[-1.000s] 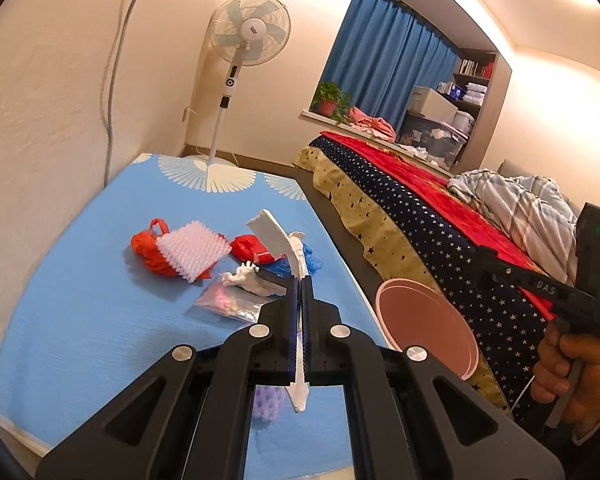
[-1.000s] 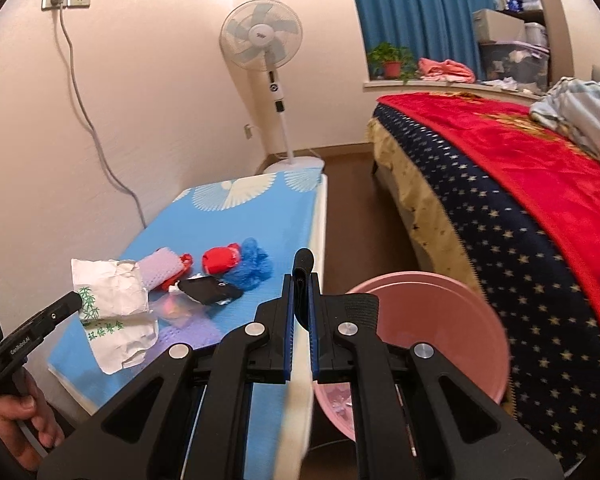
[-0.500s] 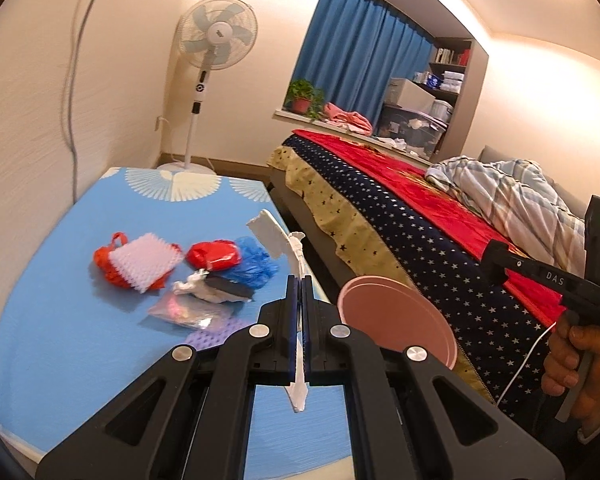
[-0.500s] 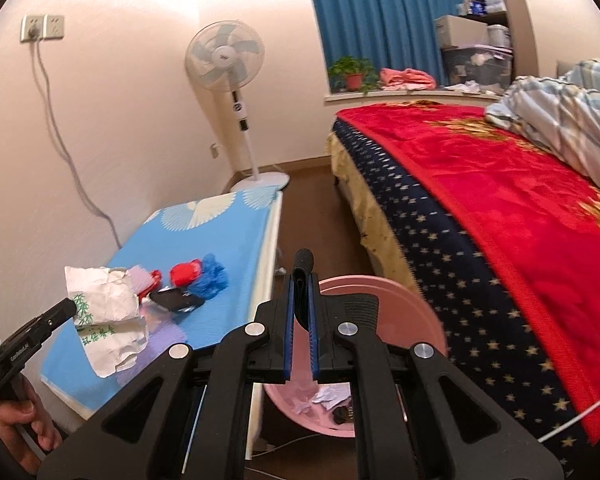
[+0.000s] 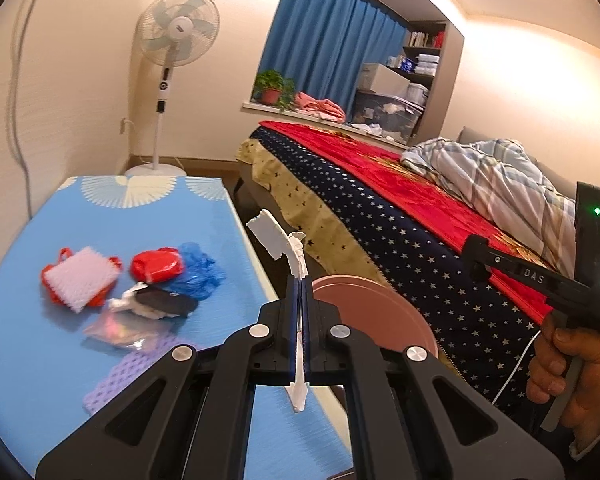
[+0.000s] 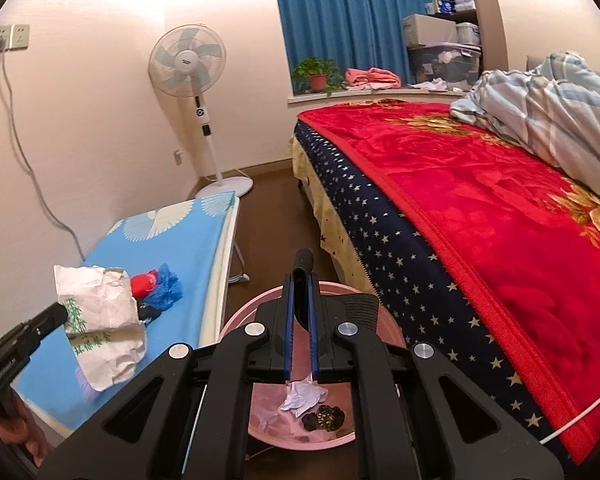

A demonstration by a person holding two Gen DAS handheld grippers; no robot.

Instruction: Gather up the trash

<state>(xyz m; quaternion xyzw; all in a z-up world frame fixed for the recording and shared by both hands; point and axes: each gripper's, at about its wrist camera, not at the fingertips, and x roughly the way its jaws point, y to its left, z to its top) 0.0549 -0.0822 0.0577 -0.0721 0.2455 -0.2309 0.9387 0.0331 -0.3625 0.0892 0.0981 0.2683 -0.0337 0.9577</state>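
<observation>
Since a second earlier, the right gripper (image 6: 301, 300) had swung over the one pink bin (image 6: 236, 322) at lower centre, its fingers gripping a black object (image 6: 302, 264). The left gripper (image 5: 300, 300) still pinched one crumpled white paper (image 5: 271, 236), fingers closed on it, and had shifted right toward the bin. Two red pieces, one blue bag (image 5: 198, 270) and one purple mesh (image 5: 128, 372) lay on the desk (image 5: 40, 352) at left.

The left gripper (image 5: 300, 284) is black plastic, with blue strips inside its jaws and round silver screws on its arms. The right gripper (image 6: 301, 280) looks the same. Seen from the left wrist, its handle has white letters "DAS" and a small green light. The right hand (image 5: 566, 364) has bare skin and a dark sleeve.
</observation>
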